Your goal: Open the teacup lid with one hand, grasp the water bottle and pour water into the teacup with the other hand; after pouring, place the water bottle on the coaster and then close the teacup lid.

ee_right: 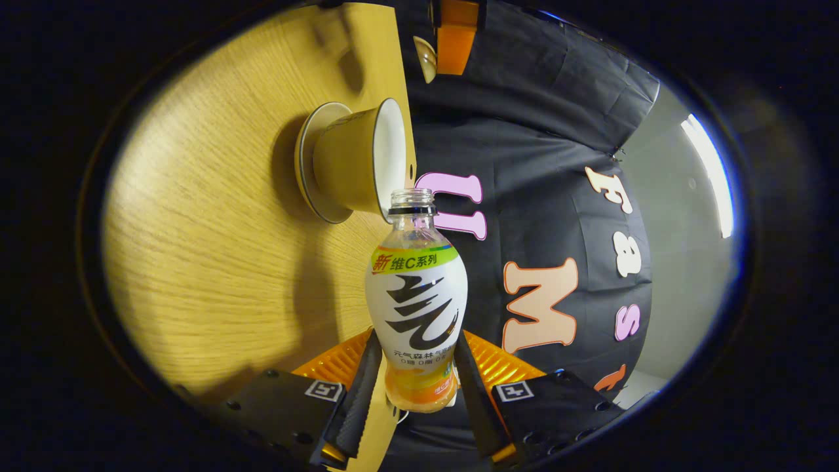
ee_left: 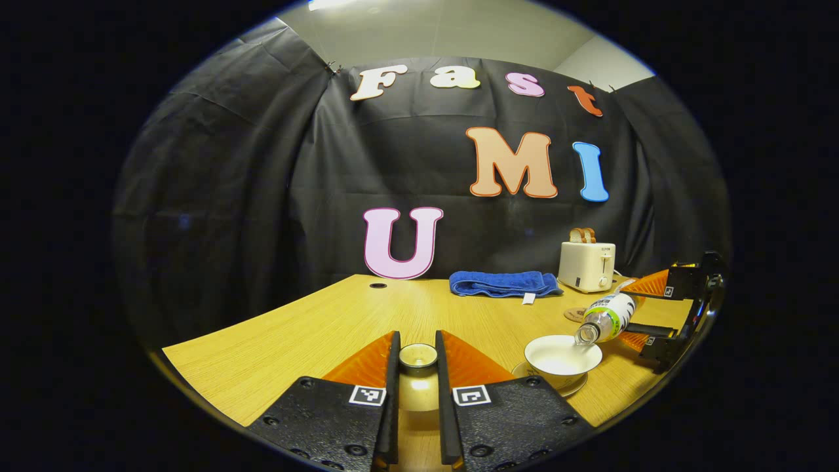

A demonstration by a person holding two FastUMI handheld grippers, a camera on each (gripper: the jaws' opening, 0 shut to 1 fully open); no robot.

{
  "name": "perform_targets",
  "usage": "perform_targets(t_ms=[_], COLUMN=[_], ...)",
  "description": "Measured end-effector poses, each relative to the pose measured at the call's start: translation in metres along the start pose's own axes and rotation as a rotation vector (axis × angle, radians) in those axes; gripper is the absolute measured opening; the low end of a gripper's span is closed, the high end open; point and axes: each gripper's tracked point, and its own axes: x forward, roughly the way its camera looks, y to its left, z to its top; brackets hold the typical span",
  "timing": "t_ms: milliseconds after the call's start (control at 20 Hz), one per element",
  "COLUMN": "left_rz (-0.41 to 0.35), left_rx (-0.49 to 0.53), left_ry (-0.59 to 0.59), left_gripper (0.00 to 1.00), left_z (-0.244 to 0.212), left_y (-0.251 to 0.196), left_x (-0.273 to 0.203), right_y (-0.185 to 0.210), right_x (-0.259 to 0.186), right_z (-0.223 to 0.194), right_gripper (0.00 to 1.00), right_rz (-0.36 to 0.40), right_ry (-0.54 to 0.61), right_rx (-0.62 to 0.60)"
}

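**A:** Anyone get what's on the water bottle [ee_right: 417, 295]? The rules say no reading labels off, so all there is to say is a white wrap with a green-and-yellow band up top, a bold black brush swirl in the middle and an orange base. It's clear plastic, waisted, cap off.

**B:** Yeah. The right gripper [ee_right: 409, 377] is pinching it low on the body, one finger pressed on each side. In the left gripper view the bottle [ee_left: 608, 318] lies nearly flat, long axis running right to left, open neck tipped down over the teacup [ee_left: 562, 357] at the near right of the table [ee_left: 295, 334].

**A:** The cup's a round white-lined bowl, glazed yellowish outside, sitting on a saucer [ee_left: 524, 371]. Table's pale wood-grain laminate.

**B:** And the left gripper [ee_left: 417, 367] is clamped on the teacup lid [ee_left: 418, 357], a small round knobbed piece, held up off the table left of the cup.

**A:** Far side: a folded blue towel [ee_left: 503, 284], a cream toaster [ee_left: 586, 265] with toast poking out, and a round brown coaster [ee_left: 575, 314] just in front of it, bare.
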Motion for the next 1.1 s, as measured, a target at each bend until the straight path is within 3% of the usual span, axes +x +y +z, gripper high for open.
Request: perform_targets(t_ms=[1100], left_rz=[-0.01], left_rx=[-0.042], left_ry=[-0.011], left_gripper=[0.23], left_z=[0.003], left_y=[0.005], left_x=[-0.003], right_y=[-0.021], right_x=[0.003], right_z=[0.019], right_gripper=[0.69], right_rz=[0.004], right_ry=[-0.084], right_rx=[-0.355])
